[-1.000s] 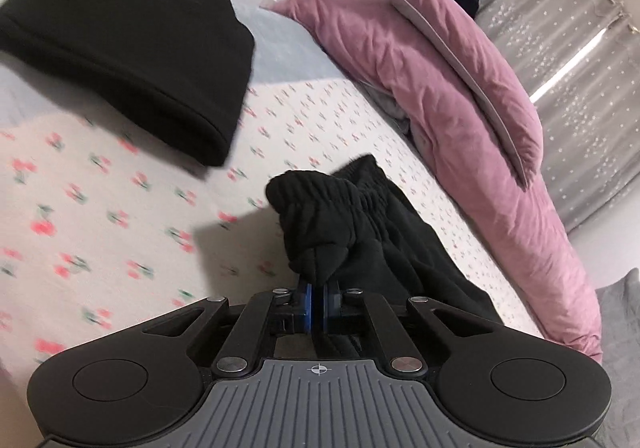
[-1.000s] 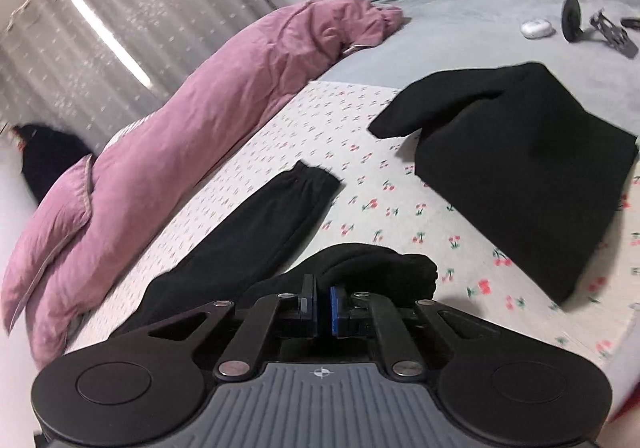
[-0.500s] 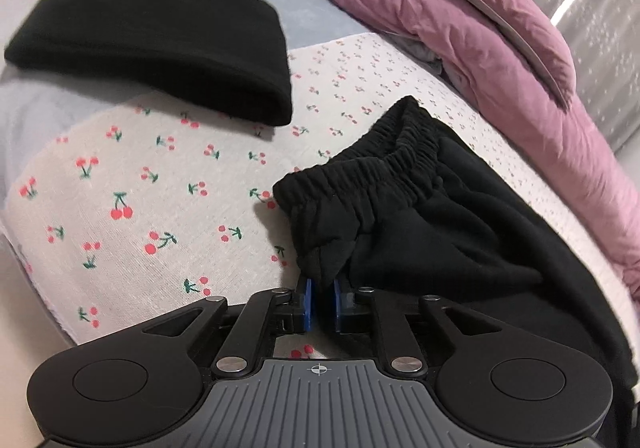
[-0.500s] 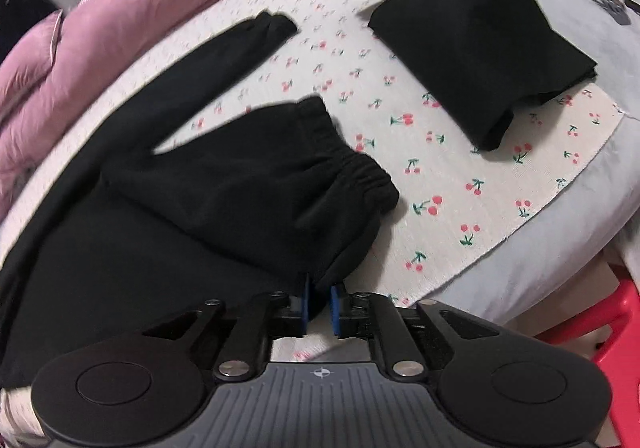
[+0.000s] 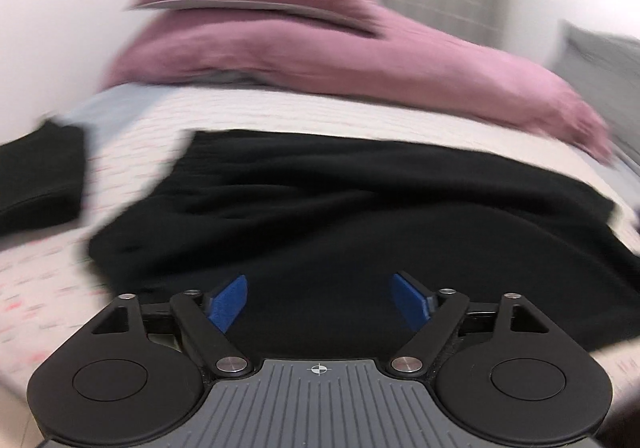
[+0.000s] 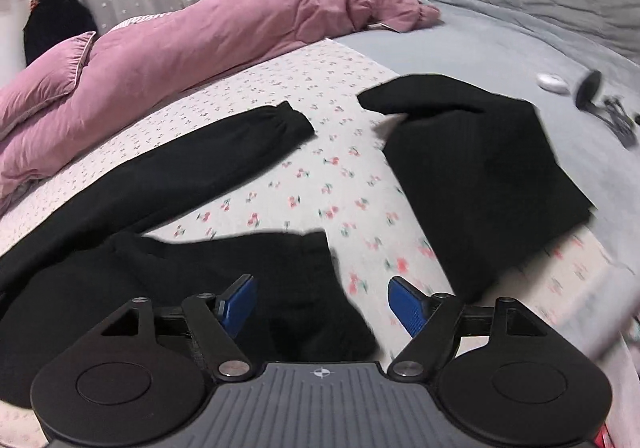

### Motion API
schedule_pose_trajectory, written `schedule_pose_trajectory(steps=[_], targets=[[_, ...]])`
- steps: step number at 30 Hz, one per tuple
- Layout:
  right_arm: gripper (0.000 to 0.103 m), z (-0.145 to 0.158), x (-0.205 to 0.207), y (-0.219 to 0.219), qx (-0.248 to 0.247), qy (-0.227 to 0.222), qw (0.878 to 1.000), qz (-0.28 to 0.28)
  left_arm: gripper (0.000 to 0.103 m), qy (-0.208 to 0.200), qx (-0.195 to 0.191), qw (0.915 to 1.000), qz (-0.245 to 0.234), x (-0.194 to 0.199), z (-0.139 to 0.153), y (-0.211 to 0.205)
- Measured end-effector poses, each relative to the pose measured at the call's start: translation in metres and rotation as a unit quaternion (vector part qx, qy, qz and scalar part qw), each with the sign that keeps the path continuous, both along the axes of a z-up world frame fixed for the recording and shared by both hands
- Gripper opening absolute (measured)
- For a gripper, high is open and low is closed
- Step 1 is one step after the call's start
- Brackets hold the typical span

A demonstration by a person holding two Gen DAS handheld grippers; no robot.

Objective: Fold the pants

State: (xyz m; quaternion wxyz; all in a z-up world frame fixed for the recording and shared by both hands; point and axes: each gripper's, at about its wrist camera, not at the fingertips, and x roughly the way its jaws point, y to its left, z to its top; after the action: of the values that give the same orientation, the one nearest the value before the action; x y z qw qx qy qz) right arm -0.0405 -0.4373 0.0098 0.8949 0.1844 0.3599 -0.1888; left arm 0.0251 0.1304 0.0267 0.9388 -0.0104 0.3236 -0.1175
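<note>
The black pants (image 5: 340,216) lie flat on the cherry-print sheet (image 5: 48,272), filling the middle of the blurred left wrist view. My left gripper (image 5: 319,302) is open and empty just above the near part of the pants. In the right wrist view the pants (image 6: 168,248) lie with one leg reaching to a cuff at the far middle and another part folded near me. My right gripper (image 6: 322,308) is open and empty over the near edge of the fabric.
A folded black garment (image 6: 480,168) lies on the right of the sheet; it also shows at the left in the left wrist view (image 5: 36,176). A pink duvet (image 6: 224,36) and pillow run along the far side. Small items (image 6: 592,92) sit on the grey bedding.
Both grippers have opened and let go of the pants' waistband. The pants now lie spread on the sheet. The left wrist view has swung round to face the pink duvet.
</note>
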Motion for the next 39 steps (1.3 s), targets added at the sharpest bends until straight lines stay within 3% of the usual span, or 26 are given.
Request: schedule_pose_trajectory(steps=[5,6,8,9,11,15,18,23,24,25,26,27,31,36,38,39], targets=[[0.074,-0.028,0.038,-0.017,-0.016,0.004,1.0,0.018,0.084,0.017,-0.016,0.994,-0.107,-0.002,-0.024,-0.069],[0.069,-0.034,0.043,-0.02,-0.011,0.007,1.0,0.018,0.084,0.016,-0.015,0.9925,-0.12,-0.003,-0.028,-0.078],[0.047,-0.045,0.049,-0.026,0.005,-0.001,1.0,0.024,0.084,0.014,-0.01,0.9886,-0.15,-0.005,-0.038,-0.099],[0.029,-0.047,0.049,-0.023,0.003,-0.013,0.999,0.037,0.084,0.016,-0.008,0.987,-0.16,-0.005,-0.042,-0.106],[0.028,-0.043,0.048,-0.017,-0.014,-0.017,0.998,0.051,0.084,0.025,-0.005,0.9837,-0.178,-0.003,-0.051,-0.118],[0.027,-0.025,0.047,-0.015,-0.087,-0.031,0.996,0.011,0.087,0.03,0.01,0.9807,-0.193,-0.002,-0.059,-0.13],[0.026,-0.021,0.055,-0.026,-0.083,-0.049,0.995,-0.005,0.09,0.026,0.02,0.9796,-0.198,-0.005,-0.06,-0.133],[0.026,-0.05,0.087,-0.026,-0.112,0.016,0.994,0.006,0.09,0.018,0.035,0.9775,-0.207,-0.011,-0.06,-0.139],[0.028,-0.054,0.088,-0.026,-0.118,0.018,0.993,0.007,0.091,0.018,0.036,0.9772,-0.208,-0.012,-0.06,-0.136],[0.039,-0.053,0.087,-0.025,-0.121,0.015,0.993,0.003,0.091,0.018,0.035,0.9769,-0.21,-0.012,-0.06,-0.136],[0.046,-0.051,0.082,-0.025,-0.115,0.013,0.993,-0.004,0.091,0.018,0.035,0.9767,-0.211,-0.011,-0.06,-0.136],[0.061,-0.047,0.078,-0.027,-0.106,0.013,0.994,-0.012,0.091,0.017,0.034,0.9764,-0.213,-0.011,-0.059,-0.136],[0.066,-0.032,0.043,-0.03,-0.075,-0.005,0.997,-0.018,0.091,0.004,0.026,0.9743,-0.224,-0.013,-0.056,-0.137],[0.064,-0.03,-0.006,-0.025,0.012,-0.023,1.0,-0.005,0.091,-0.006,0.012,0.9682,-0.25,-0.011,-0.058,-0.152],[0.052,-0.037,-0.012,-0.024,0.046,-0.018,0.999,0.004,0.091,-0.002,0.009,0.966,-0.258,-0.008,-0.061,-0.162],[0.04,-0.042,-0.013,-0.024,0.057,-0.014,0.998,0.002,0.091,0.0,0.006,0.965,-0.262,-0.007,-0.062,-0.167]])
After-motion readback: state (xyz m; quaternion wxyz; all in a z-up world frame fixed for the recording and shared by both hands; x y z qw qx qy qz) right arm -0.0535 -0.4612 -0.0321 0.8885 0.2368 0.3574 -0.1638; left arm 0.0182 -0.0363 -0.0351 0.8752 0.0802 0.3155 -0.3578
